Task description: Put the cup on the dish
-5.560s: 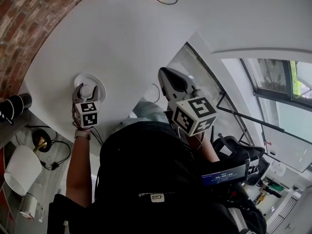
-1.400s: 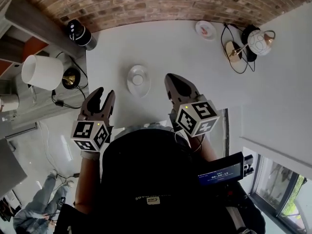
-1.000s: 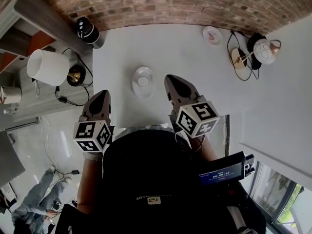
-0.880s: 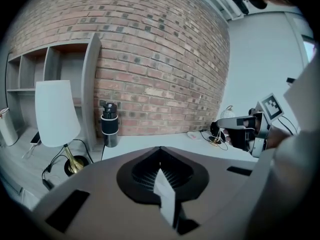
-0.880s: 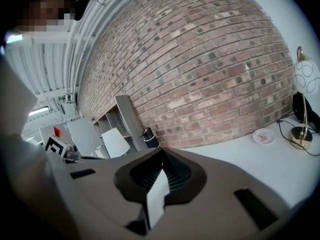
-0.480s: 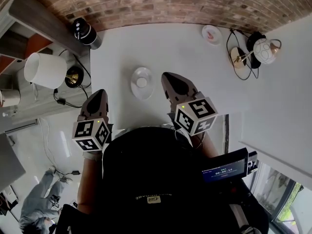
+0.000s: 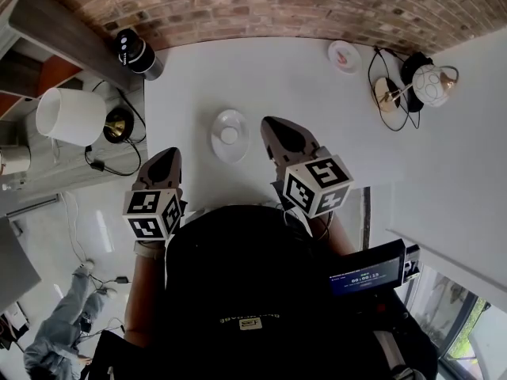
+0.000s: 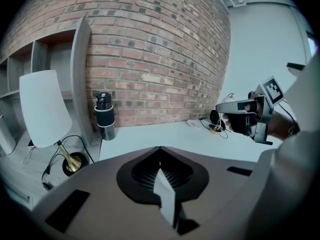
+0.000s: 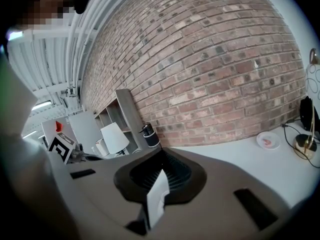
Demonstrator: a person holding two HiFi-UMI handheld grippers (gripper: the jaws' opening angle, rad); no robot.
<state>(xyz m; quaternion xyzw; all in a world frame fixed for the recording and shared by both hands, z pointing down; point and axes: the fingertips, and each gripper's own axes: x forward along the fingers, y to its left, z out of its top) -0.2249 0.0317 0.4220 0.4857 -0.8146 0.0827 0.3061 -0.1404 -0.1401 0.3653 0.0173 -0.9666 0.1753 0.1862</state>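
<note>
Small white cup [image 7: 229, 135] sits on round white ceramic dish [image 7: 219, 150], mid-table. Left gripper [image 7: 164, 163] and right gripper [image 7: 276, 131]: jaws pressed together, empty, apart from dish. Placement looks finished; next, just keep clear.

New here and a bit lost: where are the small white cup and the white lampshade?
small white cup [image 7: 230, 135], head view, its open top.
white lampshade [image 7: 70, 117], head view, its side.

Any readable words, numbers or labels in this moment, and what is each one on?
Small screen, lower right of the head view: a row of light digits, too small to read.
Black garment: a small white logo, unreadable.
Marker cubes: black-and-white square codes only, no words.
Nothing else carries legible text.
</note>
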